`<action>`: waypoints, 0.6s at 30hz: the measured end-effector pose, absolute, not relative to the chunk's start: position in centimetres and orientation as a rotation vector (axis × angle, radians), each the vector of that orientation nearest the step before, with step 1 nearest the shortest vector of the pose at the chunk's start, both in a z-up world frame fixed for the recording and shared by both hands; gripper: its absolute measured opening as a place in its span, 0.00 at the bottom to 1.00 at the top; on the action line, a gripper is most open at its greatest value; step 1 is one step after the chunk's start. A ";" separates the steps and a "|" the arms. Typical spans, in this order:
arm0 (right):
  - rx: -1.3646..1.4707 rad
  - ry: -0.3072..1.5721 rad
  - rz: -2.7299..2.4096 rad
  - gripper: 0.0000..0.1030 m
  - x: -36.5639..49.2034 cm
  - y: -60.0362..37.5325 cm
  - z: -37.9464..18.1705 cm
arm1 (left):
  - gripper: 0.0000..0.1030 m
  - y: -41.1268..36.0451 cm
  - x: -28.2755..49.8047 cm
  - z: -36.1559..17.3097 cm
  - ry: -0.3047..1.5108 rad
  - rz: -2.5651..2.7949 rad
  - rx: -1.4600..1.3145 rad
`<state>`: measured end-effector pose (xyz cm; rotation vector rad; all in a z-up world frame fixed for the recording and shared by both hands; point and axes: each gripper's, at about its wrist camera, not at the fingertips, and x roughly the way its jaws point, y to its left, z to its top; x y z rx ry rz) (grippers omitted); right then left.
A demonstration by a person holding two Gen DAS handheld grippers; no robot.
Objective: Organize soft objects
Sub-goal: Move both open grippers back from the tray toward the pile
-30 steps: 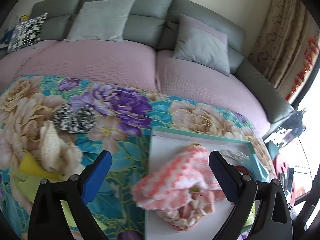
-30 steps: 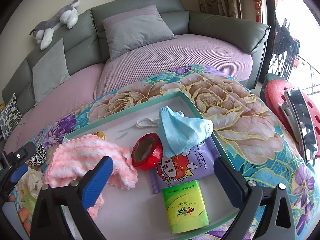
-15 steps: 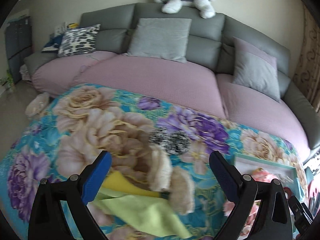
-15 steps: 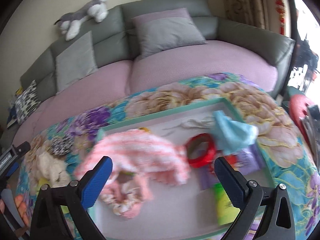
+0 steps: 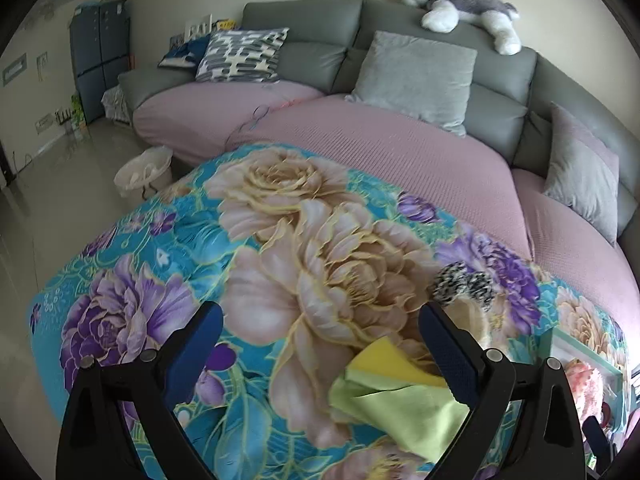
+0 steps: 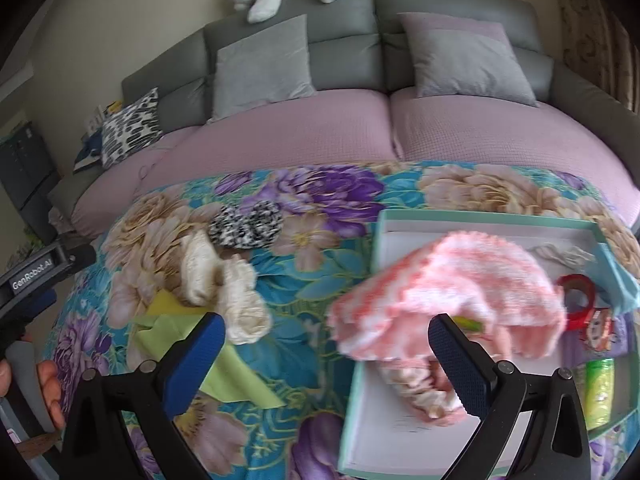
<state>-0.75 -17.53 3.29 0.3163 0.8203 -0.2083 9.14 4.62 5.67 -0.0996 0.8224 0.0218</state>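
A pink-and-white knitted piece (image 6: 448,292) lies half in the teal-rimmed white tray (image 6: 384,220), over a pink scrunchie (image 6: 424,392). On the floral cloth to its left lie cream fluffy socks (image 6: 224,280), a black-and-white speckled item (image 6: 244,224) and yellow-green cloths (image 6: 188,332). My right gripper (image 6: 328,344) hangs open above the tray's left edge. My left gripper (image 5: 320,344) is open over the floral cloth, with the yellow-green cloths (image 5: 396,396) by its right finger and the speckled item (image 5: 460,284) beyond.
The tray also holds red tape (image 6: 576,292), a wipes pack (image 6: 600,328), a green tissue pack (image 6: 600,392) and a blue mask (image 6: 624,284). A grey sofa with a pink cover (image 5: 380,136), cushions and a plush husky (image 5: 464,0) stands behind. A white basket (image 5: 144,168) sits on the floor.
Both cameras have swung left. My left gripper left the tray and now faces the table's left part. My right gripper moved from the tray's middle to its left edge. Both stayed open.
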 end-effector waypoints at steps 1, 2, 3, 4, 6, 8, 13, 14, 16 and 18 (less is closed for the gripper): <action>0.313 0.826 -0.194 1.00 -0.4 -17.0 3.1 | 0.95 4.9 9.3 5.4 0.830 0.026 -0.103; 0.310 0.829 -0.185 1.00 -0.1 -16.6 2.9 | 0.95 5.4 9.4 5.1 0.844 0.029 -0.108; 0.308 0.830 -0.177 1.00 0.2 -16.2 2.7 | 0.95 5.7 9.5 4.7 0.863 0.030 -0.114; 0.310 0.833 -0.170 1.00 0.5 -16.0 2.5 | 0.95 5.9 9.6 4.4 0.881 0.030 -0.121; 0.317 0.841 -0.154 1.00 1.0 -15.6 2.0 | 0.95 6.4 9.8 3.5 0.925 0.030 -0.140; 0.318 0.845 -0.139 1.00 1.5 -15.2 1.6 | 0.95 6.6 9.9 2.7 0.960 0.026 -0.158; 0.316 0.852 -0.102 1.00 2.4 -14.5 0.6 | 0.95 6.4 10.1 1.0 1.036 -0.001 -0.185; 0.318 0.848 -0.092 1.00 2.5 -14.3 0.4 | 0.95 6.4 10.0 0.8 1.047 -0.010 -0.195; 0.325 0.841 -0.085 1.00 2.8 -14.1 0.2 | 0.95 6.2 10.0 0.4 1.066 -0.024 -0.217; 0.328 0.837 -0.076 0.99 2.9 -14.0 -0.1 | 0.95 5.9 10.0 0.1 1.081 -0.039 -0.227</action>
